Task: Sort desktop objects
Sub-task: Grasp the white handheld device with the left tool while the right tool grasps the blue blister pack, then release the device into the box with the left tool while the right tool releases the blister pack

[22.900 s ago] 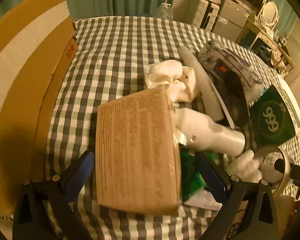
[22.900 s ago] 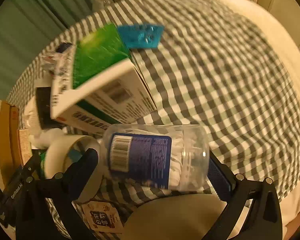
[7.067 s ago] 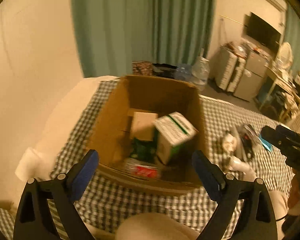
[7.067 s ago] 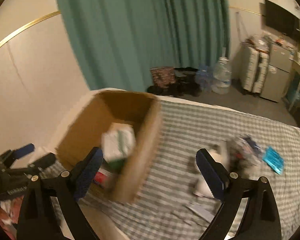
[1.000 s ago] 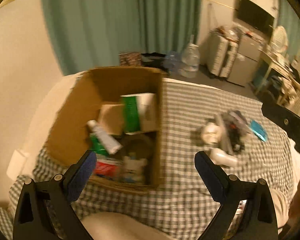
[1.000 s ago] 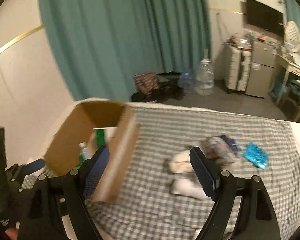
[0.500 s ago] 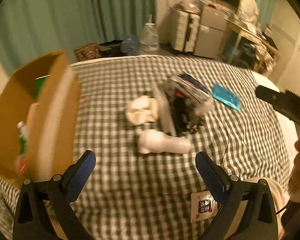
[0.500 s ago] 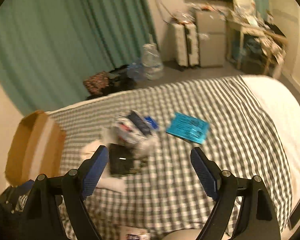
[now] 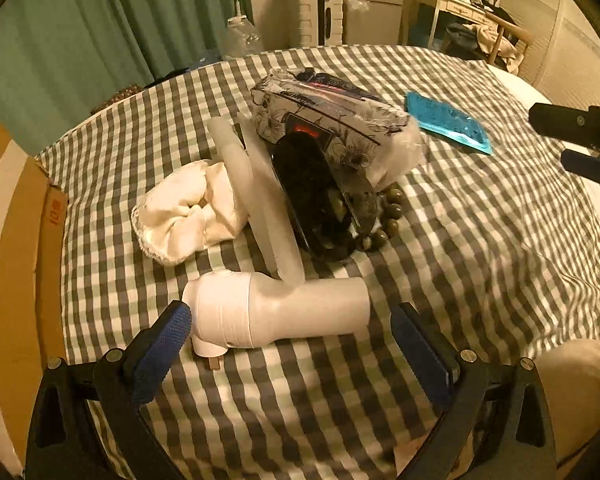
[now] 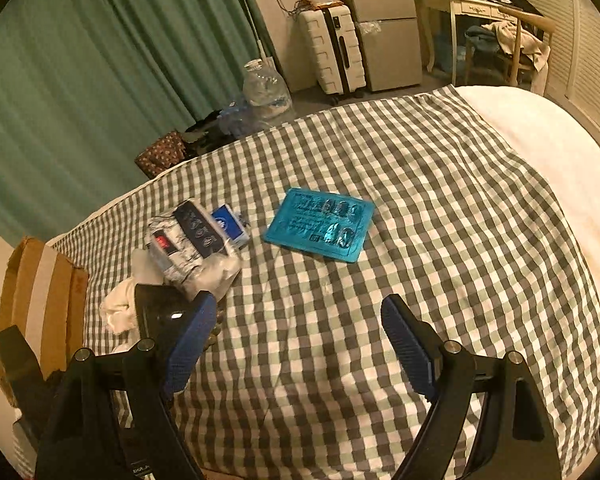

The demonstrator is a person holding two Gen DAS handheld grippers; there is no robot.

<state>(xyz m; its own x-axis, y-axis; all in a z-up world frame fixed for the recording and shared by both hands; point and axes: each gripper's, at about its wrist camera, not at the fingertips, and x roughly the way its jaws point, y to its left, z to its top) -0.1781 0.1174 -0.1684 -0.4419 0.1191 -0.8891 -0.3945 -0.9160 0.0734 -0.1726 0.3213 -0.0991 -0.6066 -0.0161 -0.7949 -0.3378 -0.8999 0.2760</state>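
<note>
Left gripper (image 9: 290, 330) spread, white bottle (image 9: 278, 314) lying between its fingers. Right gripper (image 10: 296, 340) spread, empty. Cardboard box (image 9: 16, 240) stands far left; translucent tube (image 9: 268, 200) leans on the bottle.

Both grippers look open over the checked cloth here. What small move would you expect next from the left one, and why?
Probably lower the left gripper a little further and close on the white bottle. Its jaws stand open with nothing held, and the bottle lies on its side right between them, the nearest item of the pile. The translucent tube leans on the bottle, so it may slide off when lifted.
</note>
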